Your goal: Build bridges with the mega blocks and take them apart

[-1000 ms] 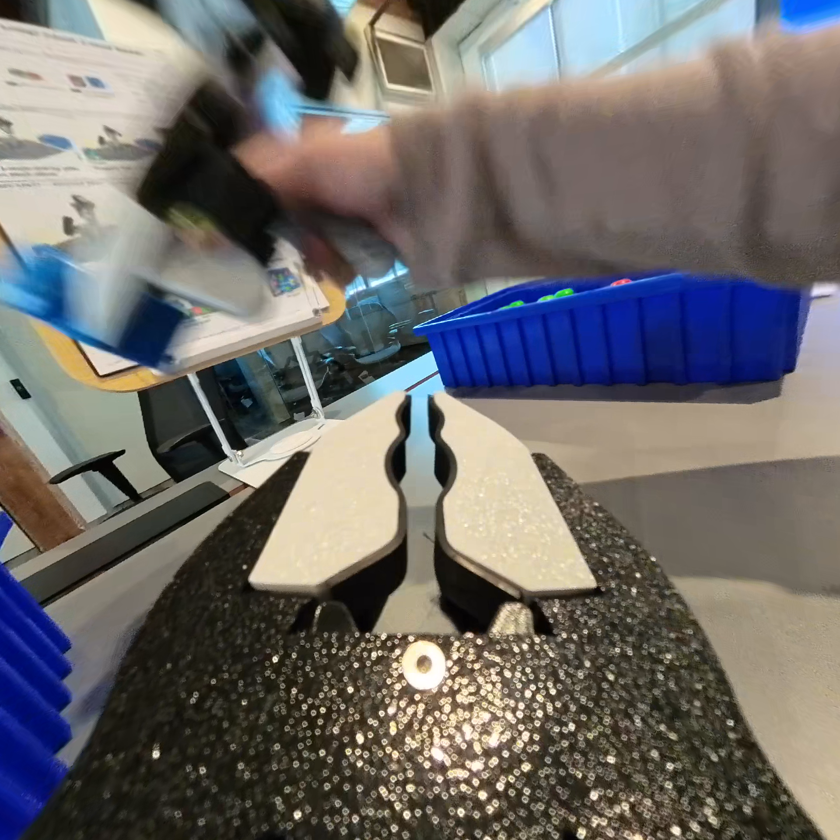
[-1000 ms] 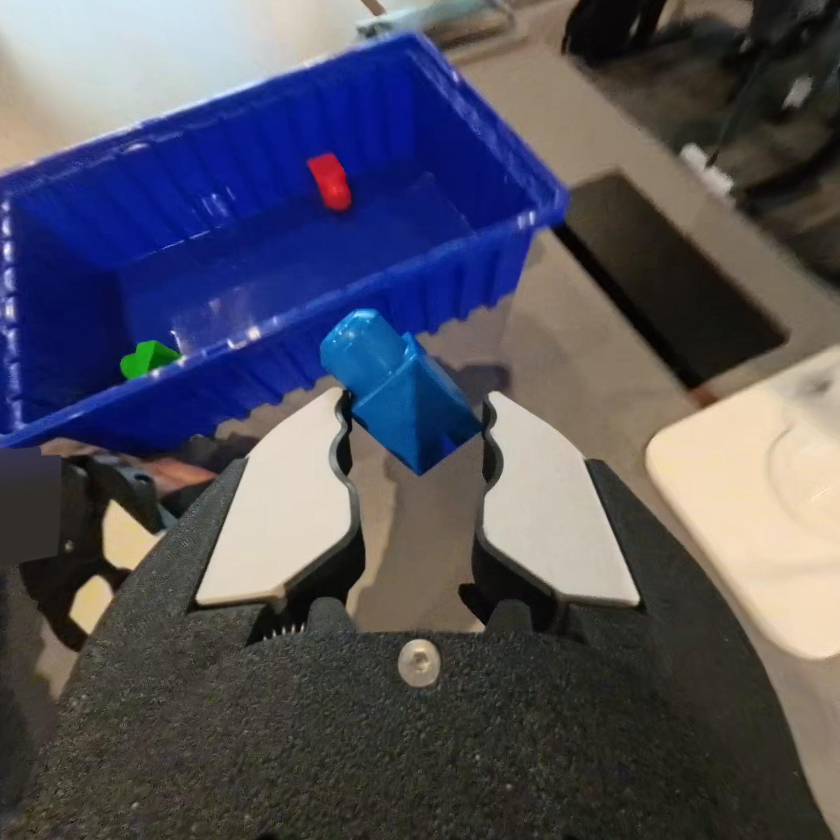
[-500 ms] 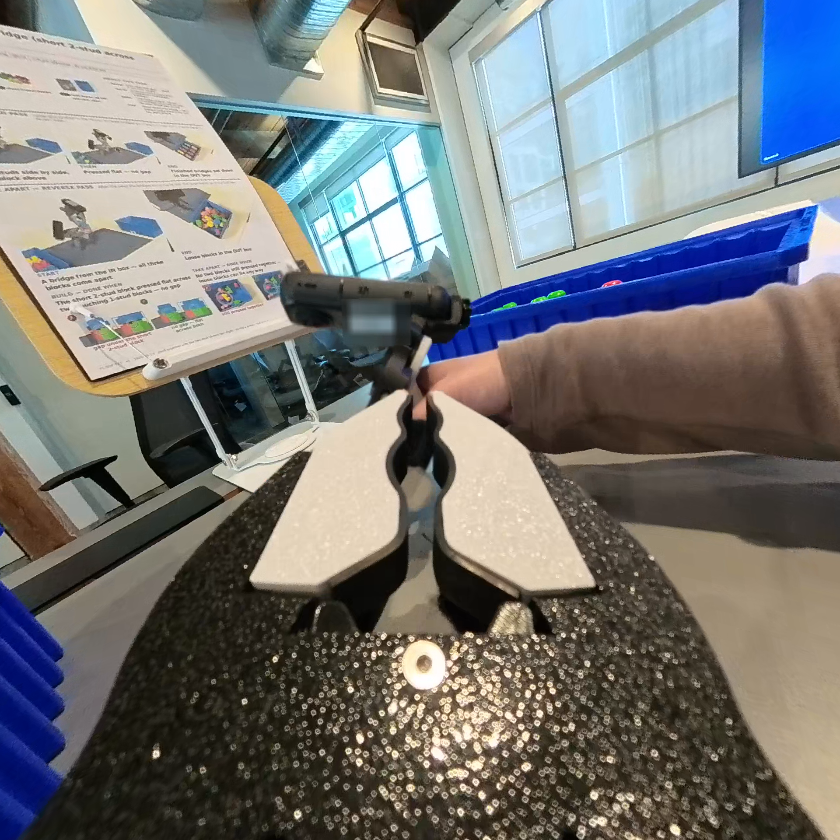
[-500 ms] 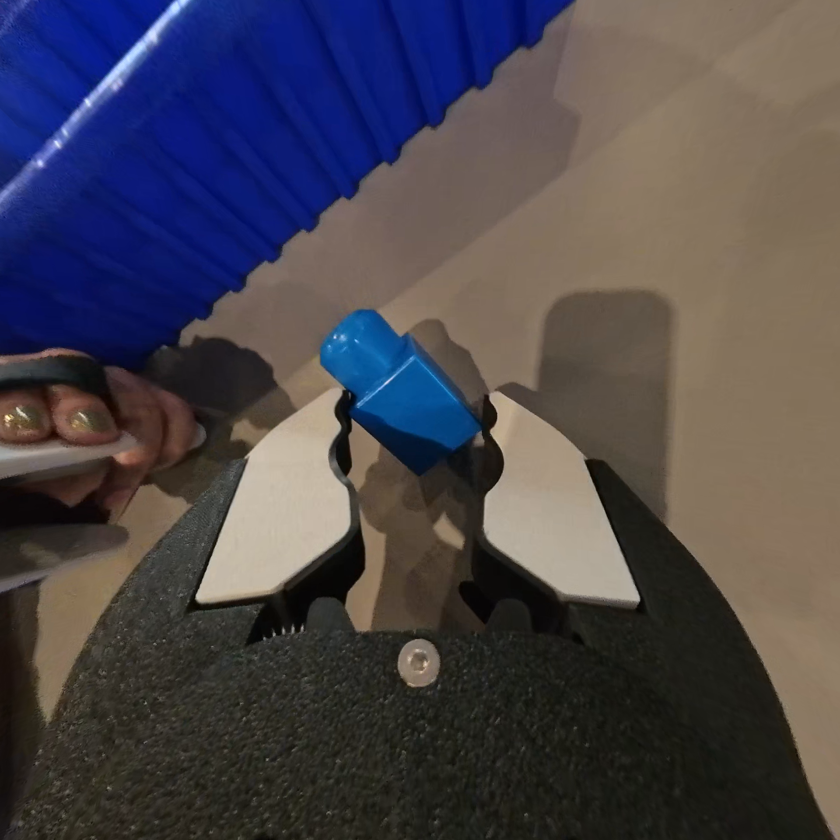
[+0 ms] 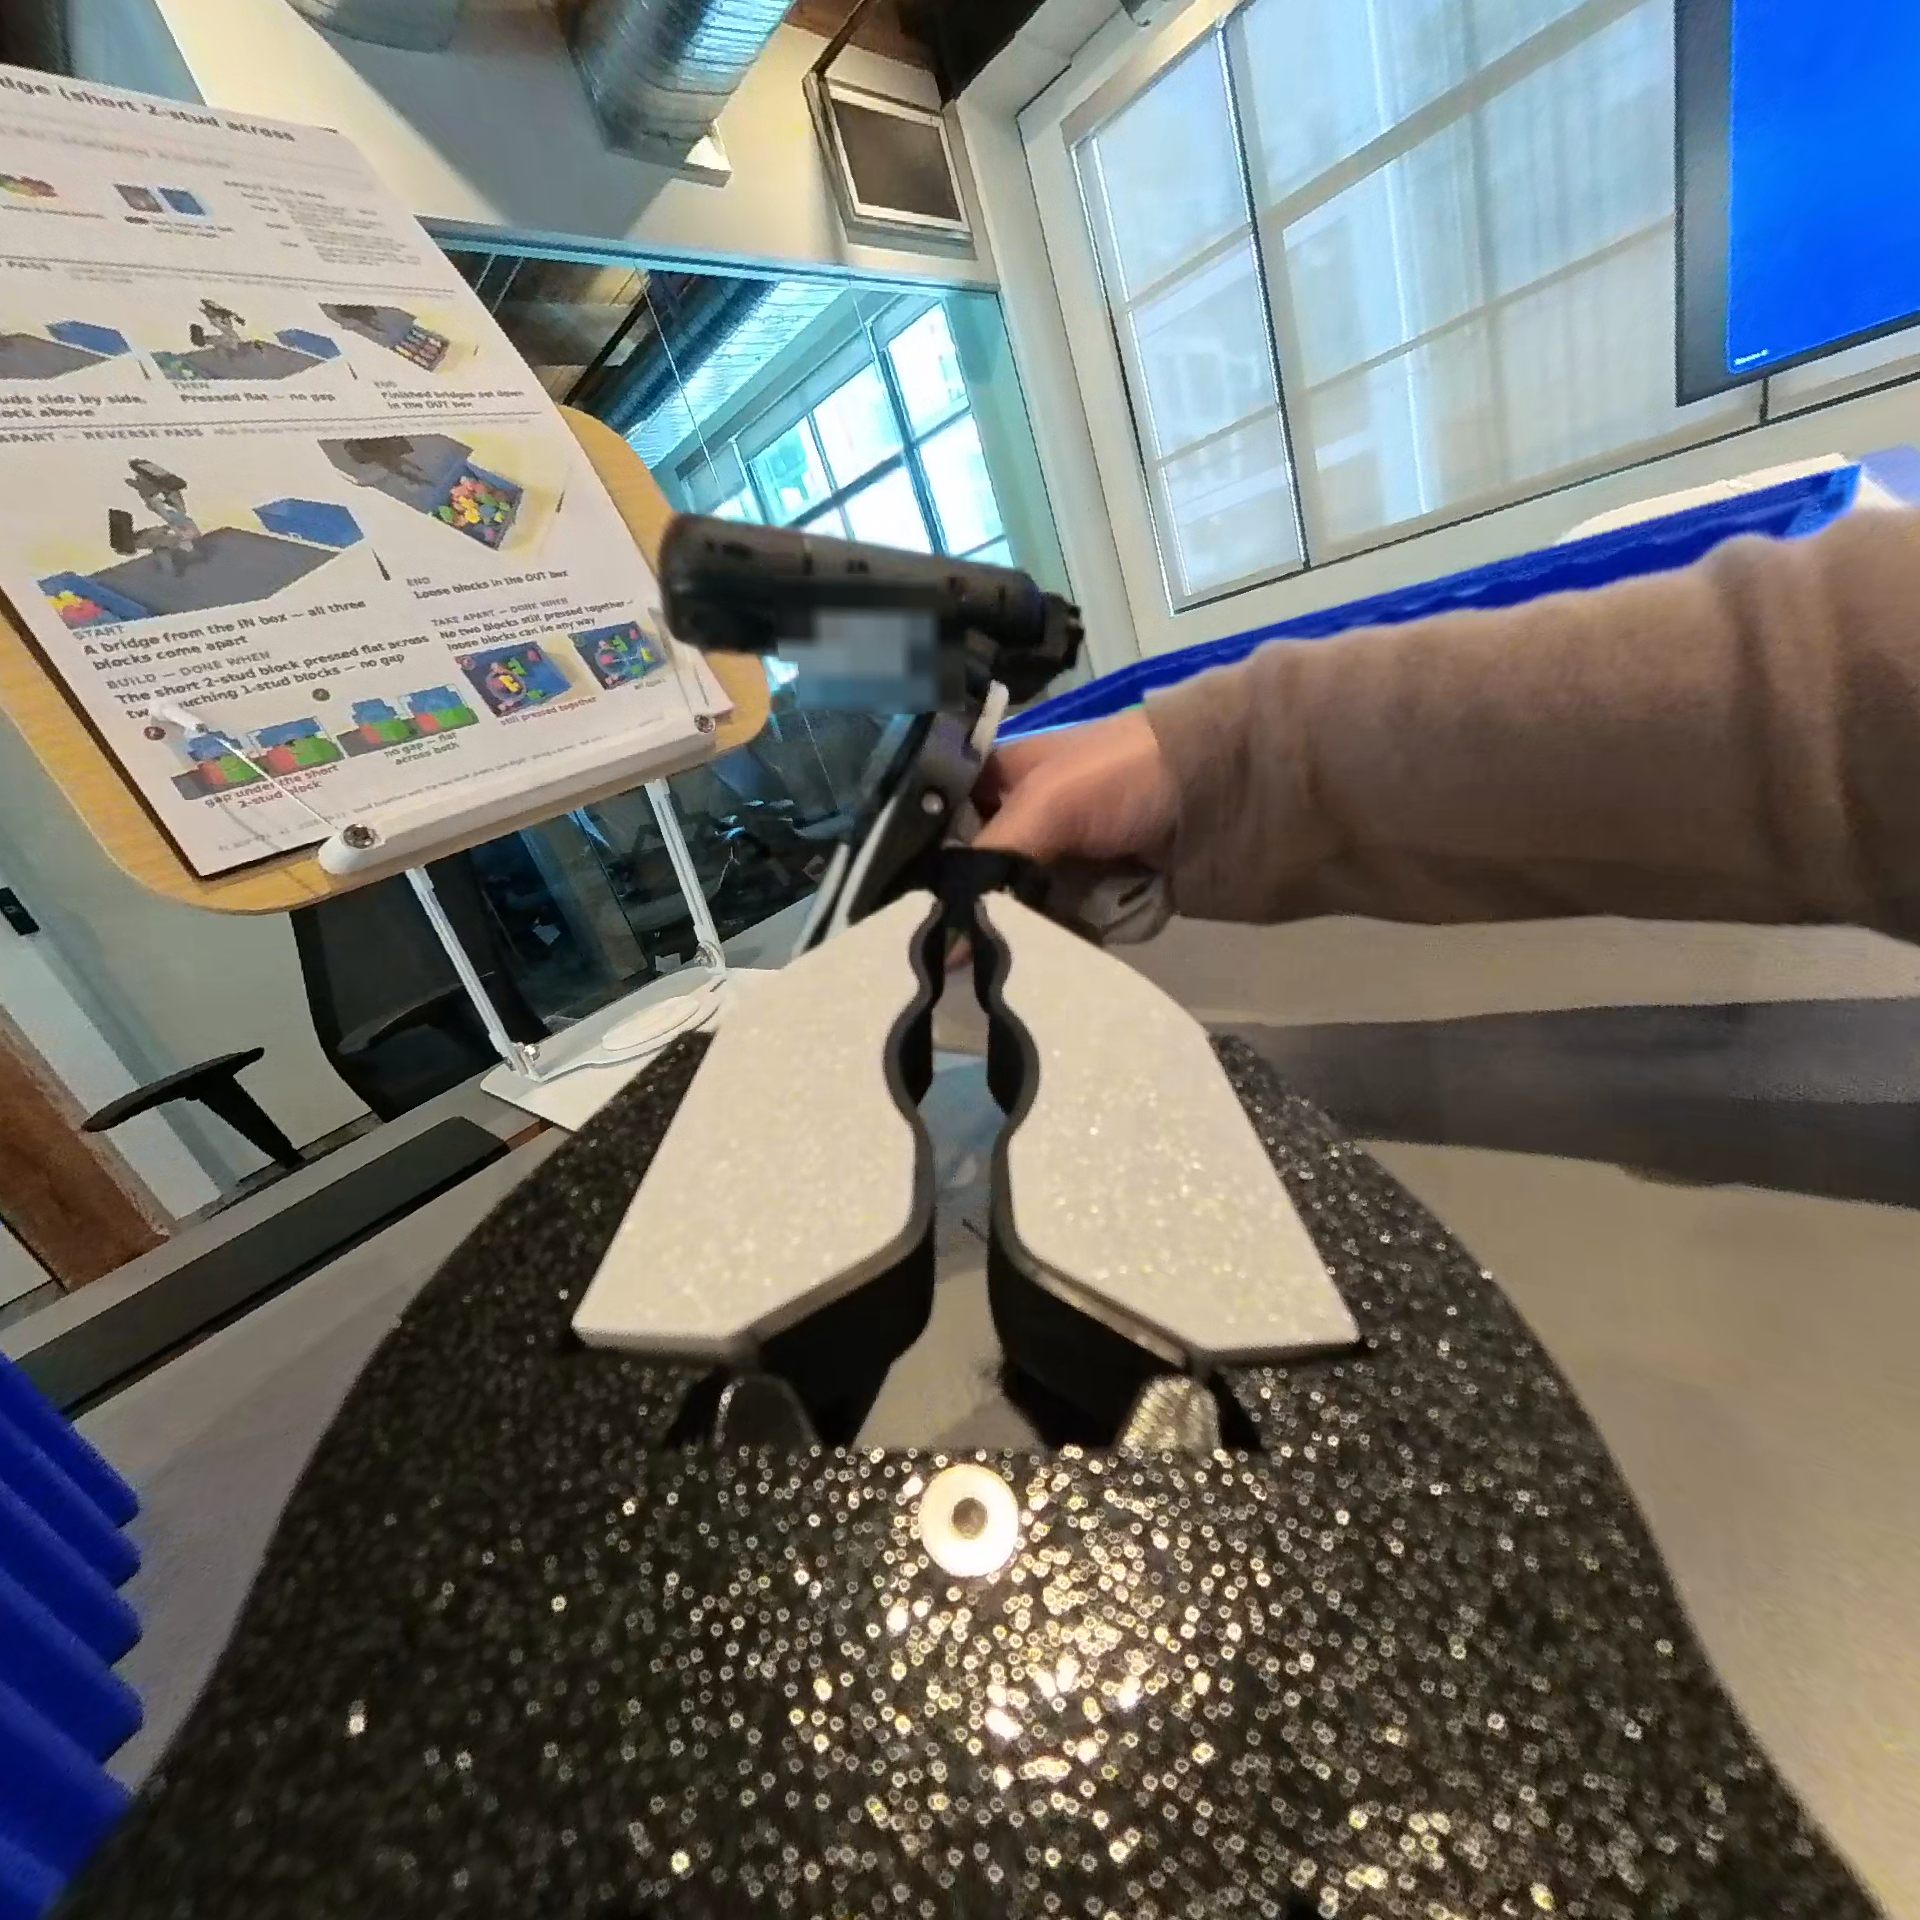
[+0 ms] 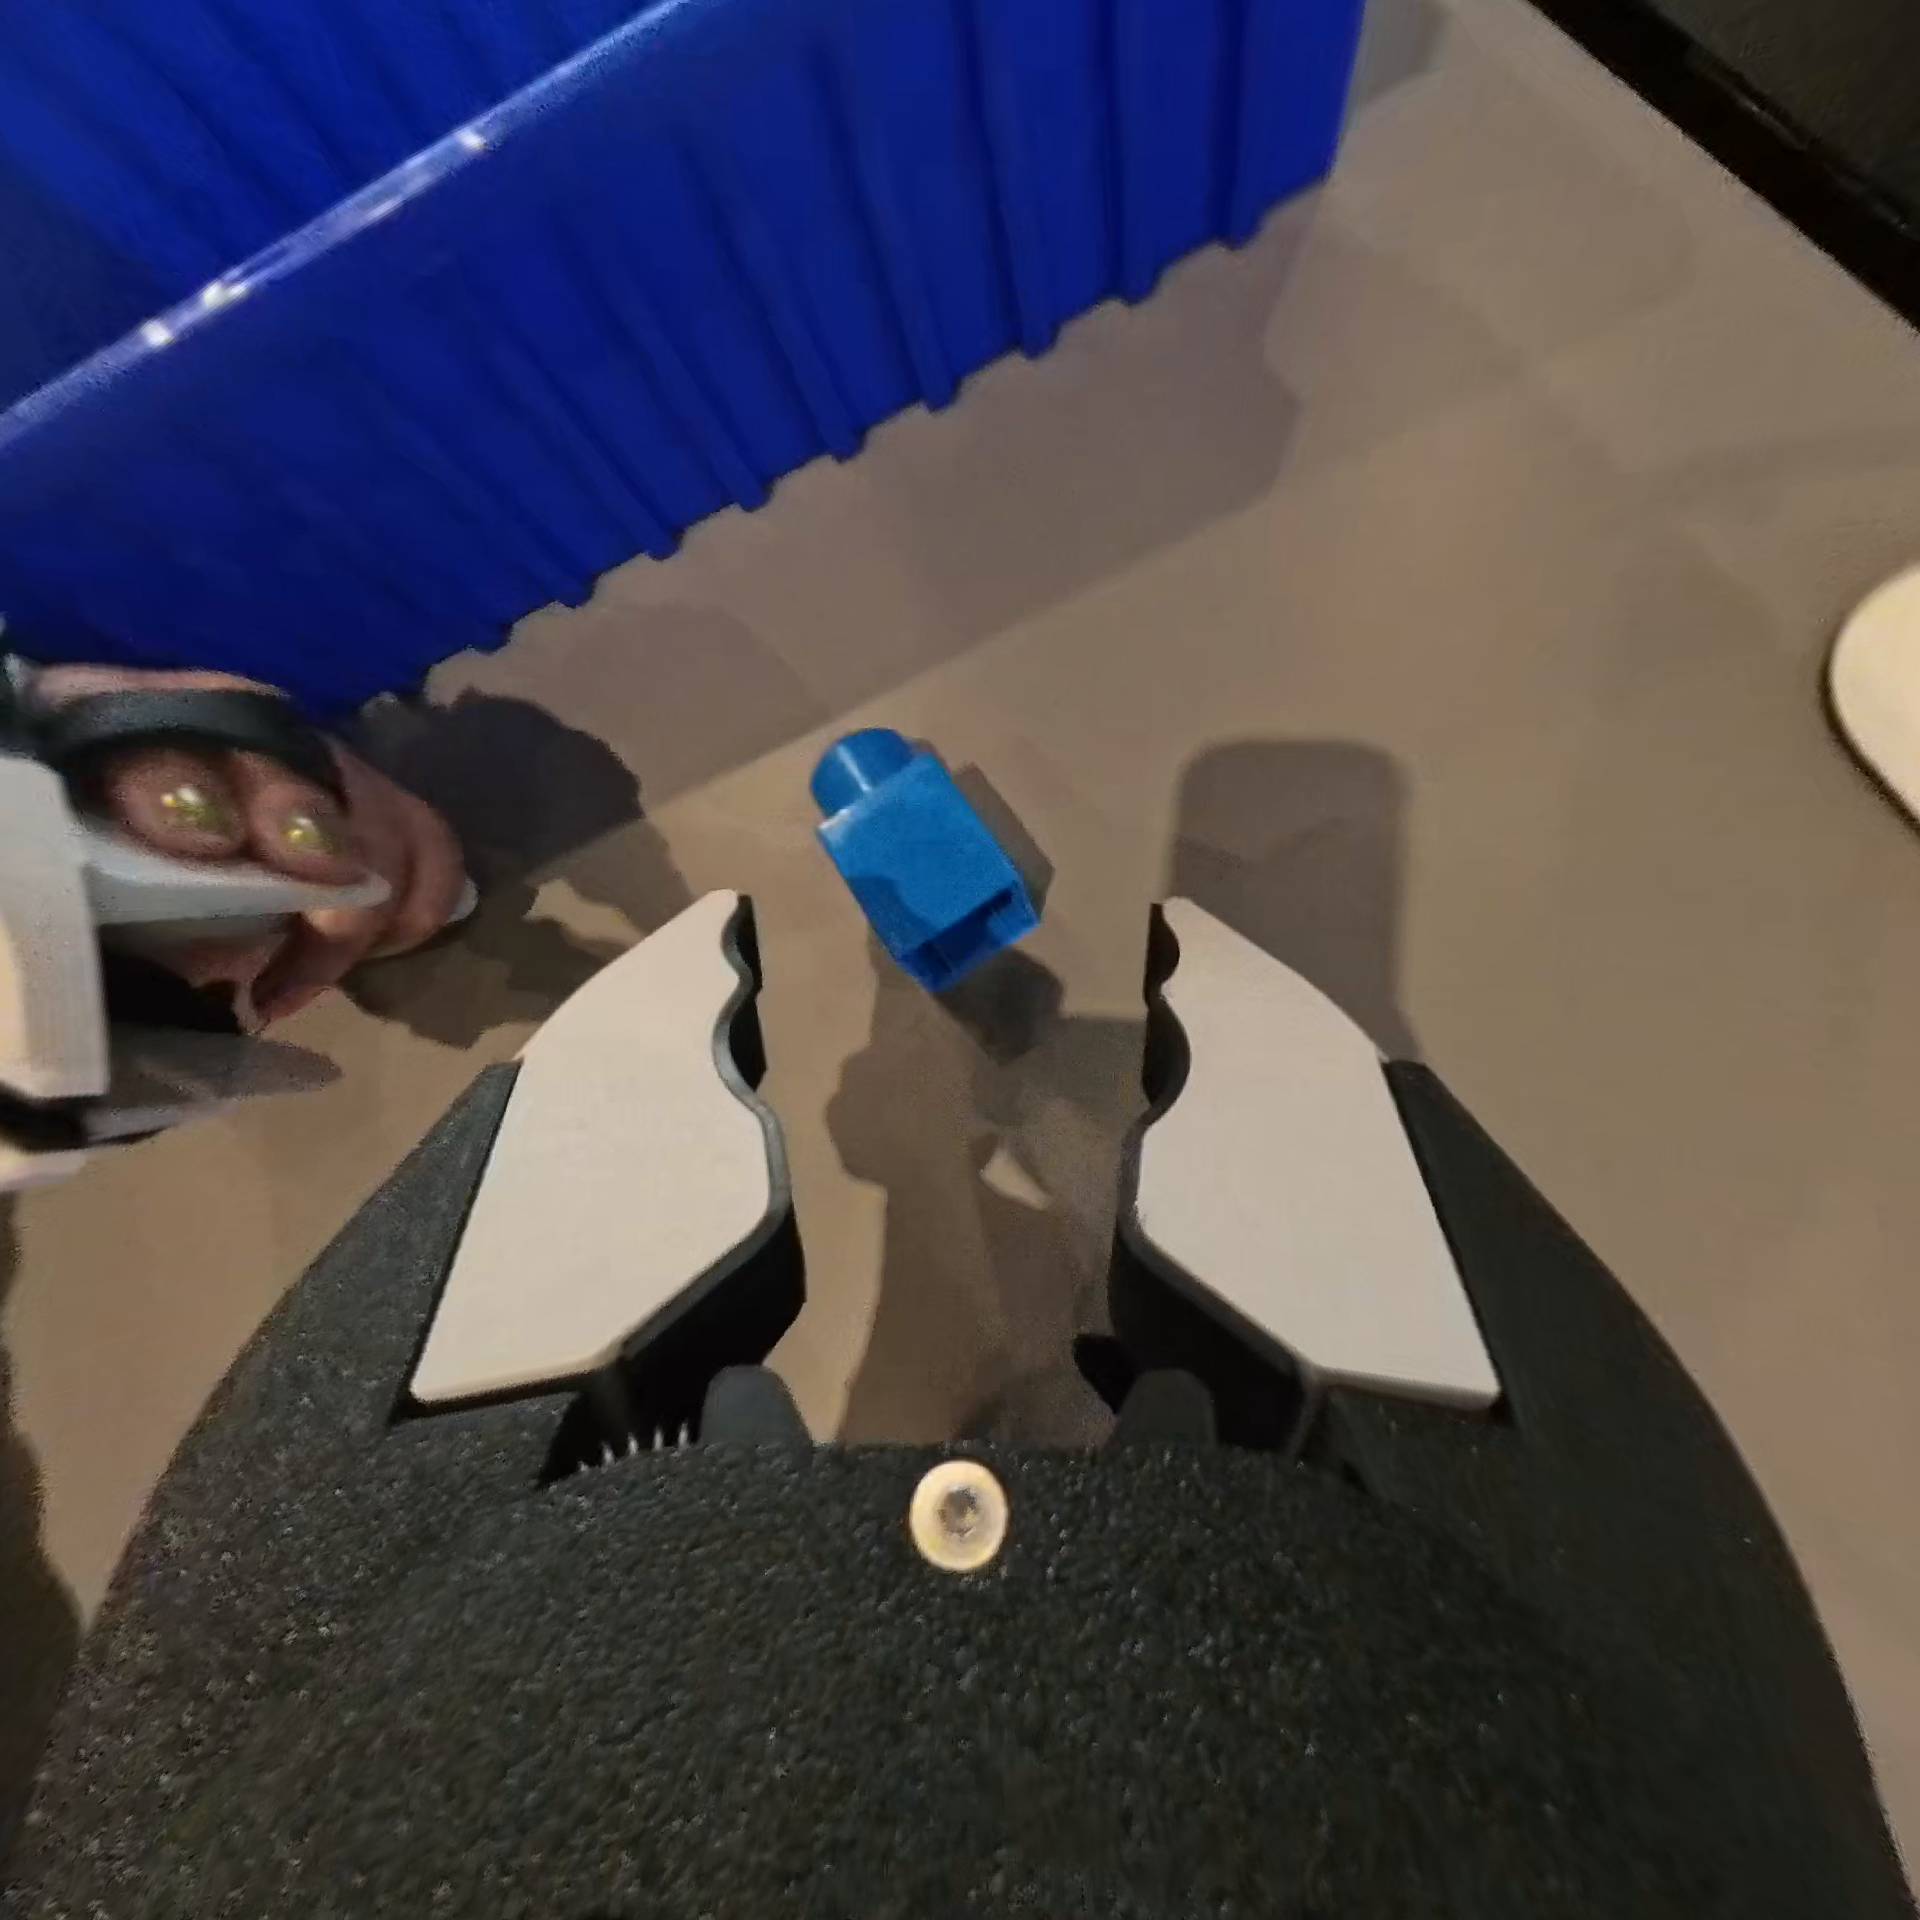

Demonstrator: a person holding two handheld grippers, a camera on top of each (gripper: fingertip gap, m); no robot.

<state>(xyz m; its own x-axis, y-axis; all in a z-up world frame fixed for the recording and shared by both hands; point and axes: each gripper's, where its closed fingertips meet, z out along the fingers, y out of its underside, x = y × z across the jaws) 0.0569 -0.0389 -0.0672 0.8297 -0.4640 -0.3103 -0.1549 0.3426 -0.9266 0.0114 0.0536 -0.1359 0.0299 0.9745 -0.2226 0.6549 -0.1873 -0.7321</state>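
Observation:
In the right wrist view my right gripper (image 6: 951, 907) is open wide over the tan table (image 6: 1455, 520). A blue one-stud block (image 6: 920, 862) lies tilted on its side just ahead of and between the fingertips, and neither pad touches it. In the left wrist view my left gripper (image 5: 961, 920) is shut with nothing between its fingers (image 5: 831, 1122), and it rests low over the table. Beyond it, a hand (image 5: 1081, 790) holds the right gripper's body (image 5: 873, 613) pointing down. The block is hidden in this view.
A blue ribbed bin (image 6: 520, 364) stands just behind the block and also shows at the back right in the left wrist view (image 5: 1558, 592). A second blue bin's edge (image 5: 52, 1558) is at the left. An instruction board on a stand (image 5: 312, 468) is at the back left. The hand on the left gripper (image 6: 208, 831) is at the left.
My right gripper came down from over the bin to the table while shut on the blue block. Its jaws then opened and the block left the grasp. My left gripper stayed still and shut.

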